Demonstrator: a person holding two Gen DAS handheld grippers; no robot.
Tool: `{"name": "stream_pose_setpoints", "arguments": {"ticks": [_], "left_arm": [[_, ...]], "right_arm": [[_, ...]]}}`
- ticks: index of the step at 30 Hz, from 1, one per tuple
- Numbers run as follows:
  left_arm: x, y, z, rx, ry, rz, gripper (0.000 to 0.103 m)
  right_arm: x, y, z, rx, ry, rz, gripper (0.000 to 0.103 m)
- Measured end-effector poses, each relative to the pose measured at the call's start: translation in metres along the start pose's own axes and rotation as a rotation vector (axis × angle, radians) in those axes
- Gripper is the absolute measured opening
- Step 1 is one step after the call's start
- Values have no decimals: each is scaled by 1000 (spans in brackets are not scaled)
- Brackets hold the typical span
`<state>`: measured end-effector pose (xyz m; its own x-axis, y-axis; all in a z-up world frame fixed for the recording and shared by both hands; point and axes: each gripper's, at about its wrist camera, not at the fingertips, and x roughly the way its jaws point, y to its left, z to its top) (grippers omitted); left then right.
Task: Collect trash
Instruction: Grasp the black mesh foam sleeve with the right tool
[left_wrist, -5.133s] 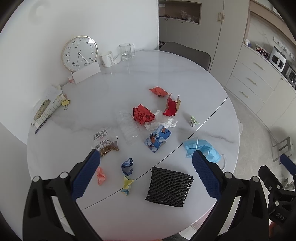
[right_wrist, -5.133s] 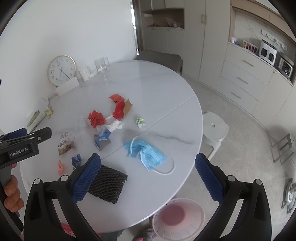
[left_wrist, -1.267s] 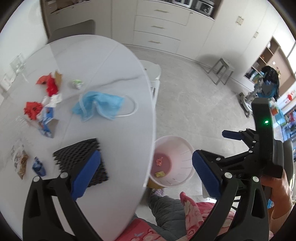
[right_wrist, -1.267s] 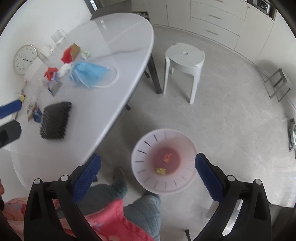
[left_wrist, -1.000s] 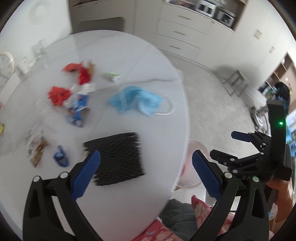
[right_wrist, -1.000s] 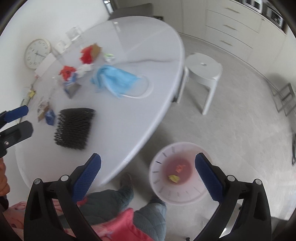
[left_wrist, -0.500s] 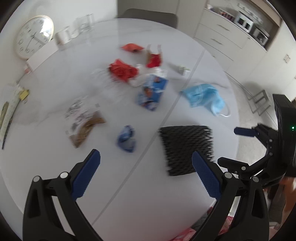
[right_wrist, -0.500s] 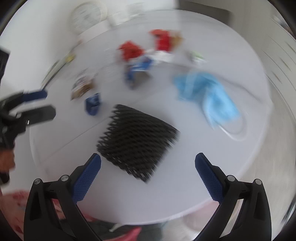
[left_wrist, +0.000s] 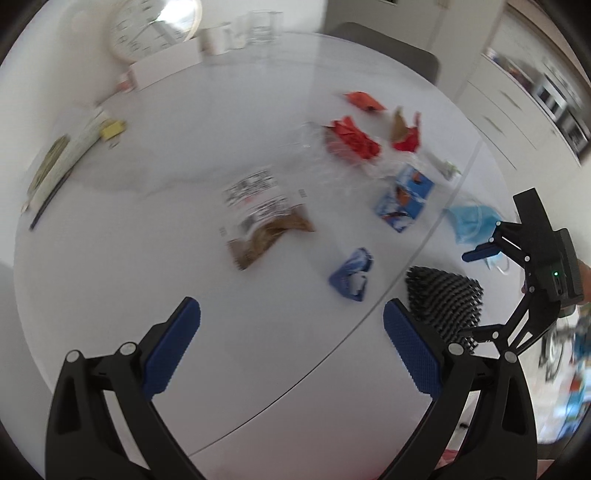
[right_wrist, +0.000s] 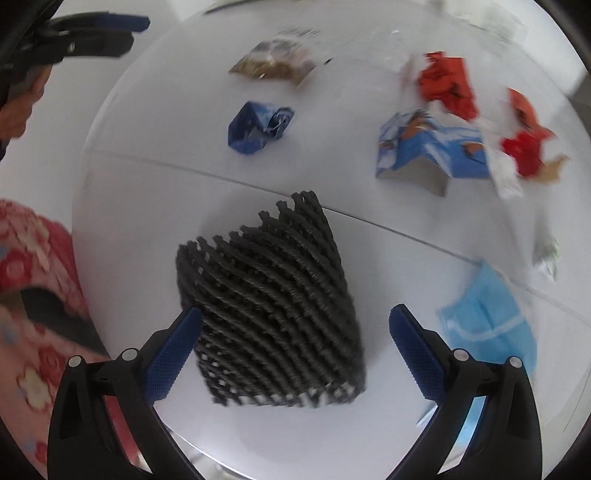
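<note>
1. Table (left_wrist: 147, 229): white, round, with a thin seam running across the top; all the trash lies on it.
2. Black foam net (right_wrist: 273, 306): the landmark, near the table's front edge, on the near side of the seam.
3. Right gripper (right_wrist: 293, 347): pointed down over the net. Its jaws stand wide and have just been closing a little; the net lies between them, and whether the left pad touches the net's edge I cannot tell.
4. Left gripper (left_wrist: 291, 343): jaws wide, nothing between them, over bare table left of the net.
5. Blue face mask (right_wrist: 487, 325): right of the net, near the table edge.
6. Blue printed carton (right_wrist: 432, 147): beyond the net, across the seam, flattened.
7. Snack bag (left_wrist: 266, 221): beyond the net to the left, clear with brown contents.
8. Red wrappers (right_wrist: 447, 85): beyond the carton, crumpled, blurred.
9. Blue crumpled wrapper (right_wrist: 258, 125): just beyond the net, across the seam.
</note>
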<state>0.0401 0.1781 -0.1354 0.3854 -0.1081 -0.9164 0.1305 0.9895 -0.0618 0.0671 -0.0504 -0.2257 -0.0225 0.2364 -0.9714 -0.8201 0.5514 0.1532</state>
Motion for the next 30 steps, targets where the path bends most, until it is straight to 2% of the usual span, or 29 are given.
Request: {"name": "stream_pose_setpoints", "arguments": {"ticks": [3,5,6,8,9,10,11,16,20,23,26,30], "left_arm": [[-1,9,-6,-58,3,26,95],[-2,12,-11,-94,4,33,95],[-2,11,-13,-104,4,34,95],[-2,8,-15,-113,5,34,95],[-1,5,-15,-110,4,33,95],[0,2,-15,-104,3,30,95],[1,-2,-13,-93,3,31,95],[9,-32,1,-6,4,-27,95],[20,-77,21,140,1,-99,95],[29,-116,34,249,4,-171,95],[40,-163,45,358,14,-253,95],[58,-218,53,437,37,-329,95]], "right_arm": [[6,-10,8,-10,21,53,76],[10,-13,12,-11,37,81,55],[12,-13,12,-14,46,89,50],[12,-11,11,-23,41,58,35],[10,-13,10,-5,30,60,31],[7,-15,9,15,22,64,21],[3,-18,10,52,6,71,16],[-29,-28,-14,250,-120,57,15],[-63,-38,-57,472,-242,13,15],[-98,-40,-112,703,-365,-42,15],[-123,-34,-158,885,-449,-110,15],[-141,-12,-222,1110,-542,-198,16]]}}
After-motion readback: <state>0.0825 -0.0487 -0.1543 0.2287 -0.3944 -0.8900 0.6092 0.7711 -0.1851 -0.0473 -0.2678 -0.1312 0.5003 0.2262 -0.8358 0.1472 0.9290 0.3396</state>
